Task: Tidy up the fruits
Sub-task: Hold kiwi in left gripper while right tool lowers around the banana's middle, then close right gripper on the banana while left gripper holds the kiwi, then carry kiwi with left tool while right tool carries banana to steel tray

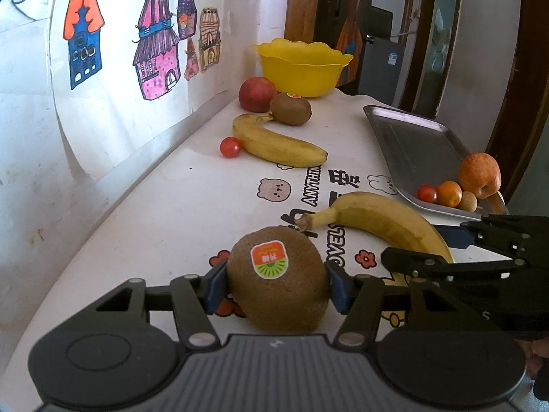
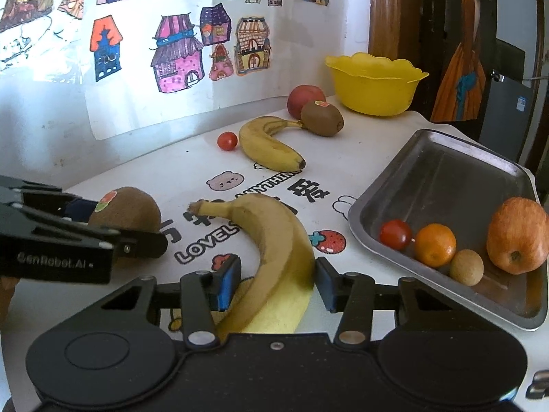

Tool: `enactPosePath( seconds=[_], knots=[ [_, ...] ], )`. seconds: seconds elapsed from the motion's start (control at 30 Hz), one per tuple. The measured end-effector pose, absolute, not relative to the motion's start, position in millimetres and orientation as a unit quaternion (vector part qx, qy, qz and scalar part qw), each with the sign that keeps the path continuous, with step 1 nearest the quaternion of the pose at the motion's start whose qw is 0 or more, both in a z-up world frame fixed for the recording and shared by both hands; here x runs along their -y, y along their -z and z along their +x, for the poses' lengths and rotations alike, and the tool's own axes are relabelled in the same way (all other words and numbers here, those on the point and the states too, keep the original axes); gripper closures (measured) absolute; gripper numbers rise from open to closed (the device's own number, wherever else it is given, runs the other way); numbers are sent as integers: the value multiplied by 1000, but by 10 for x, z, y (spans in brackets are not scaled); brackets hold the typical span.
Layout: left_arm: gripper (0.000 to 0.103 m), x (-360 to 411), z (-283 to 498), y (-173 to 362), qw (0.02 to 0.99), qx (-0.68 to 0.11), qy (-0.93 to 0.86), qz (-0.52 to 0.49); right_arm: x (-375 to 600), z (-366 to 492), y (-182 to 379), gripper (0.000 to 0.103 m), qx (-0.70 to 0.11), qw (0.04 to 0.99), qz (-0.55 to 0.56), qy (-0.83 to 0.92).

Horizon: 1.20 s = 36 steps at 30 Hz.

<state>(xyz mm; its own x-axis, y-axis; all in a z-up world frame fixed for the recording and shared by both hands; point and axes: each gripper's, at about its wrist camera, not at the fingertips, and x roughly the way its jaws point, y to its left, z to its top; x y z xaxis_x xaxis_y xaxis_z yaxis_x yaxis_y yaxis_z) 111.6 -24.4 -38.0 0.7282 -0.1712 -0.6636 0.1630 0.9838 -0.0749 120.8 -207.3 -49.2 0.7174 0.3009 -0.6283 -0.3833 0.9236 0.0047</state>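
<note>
Left wrist view: the left tool (image 1: 276, 283) is clenched on a kiwi (image 1: 278, 278), both blue pads pressed against its sides; the fruit's underside is hidden behind the tool's body, so contact with the worktop (image 1: 164, 202) cannot be told. Just beyond lies a banana (image 1: 374, 221), whose near end vanishes behind the black fingers of the right tool (image 1: 442, 254) entering from the right. Whether those fingers press the banana cannot be made out from here. Farther back sit a second banana (image 1: 278, 144), a cherry tomato (image 1: 230, 147), another kiwi (image 1: 291, 109), a red apple (image 1: 257, 93) partly masked by that kiwi, and a yellow bowl (image 1: 302, 68) whose inside is unseen. The metal tray (image 1: 411, 144) at right is cut off near its lower corner, where a small cluster of fruit huddles.

Right wrist view: the right tool (image 2: 274, 283) straddles the banana (image 2: 274, 247). The right pad touches the peel, while the left pad seems to stand a sliver away, so the tool is not clenched on it. The banana's lower end disappears beneath the tool's body. At left, the left tool (image 2: 116, 233) covers the lower half of the held kiwi (image 2: 127, 209). In the tray (image 2: 446, 178) lie a tomato (image 2: 395, 234), an orange (image 2: 435, 244), a small tan round fruit (image 2: 466, 267) of uncertain kind, and an apple (image 2: 516, 235).
</note>
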Motion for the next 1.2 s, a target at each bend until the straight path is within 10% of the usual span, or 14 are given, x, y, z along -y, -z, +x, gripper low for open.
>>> enactPosePath(
  seconds=[1.2],
  knots=[
    [41, 541, 1139, 247, 937, -336, 95, -21, 2257, 852, 341, 67, -228, 952, -162, -127]
  ],
)
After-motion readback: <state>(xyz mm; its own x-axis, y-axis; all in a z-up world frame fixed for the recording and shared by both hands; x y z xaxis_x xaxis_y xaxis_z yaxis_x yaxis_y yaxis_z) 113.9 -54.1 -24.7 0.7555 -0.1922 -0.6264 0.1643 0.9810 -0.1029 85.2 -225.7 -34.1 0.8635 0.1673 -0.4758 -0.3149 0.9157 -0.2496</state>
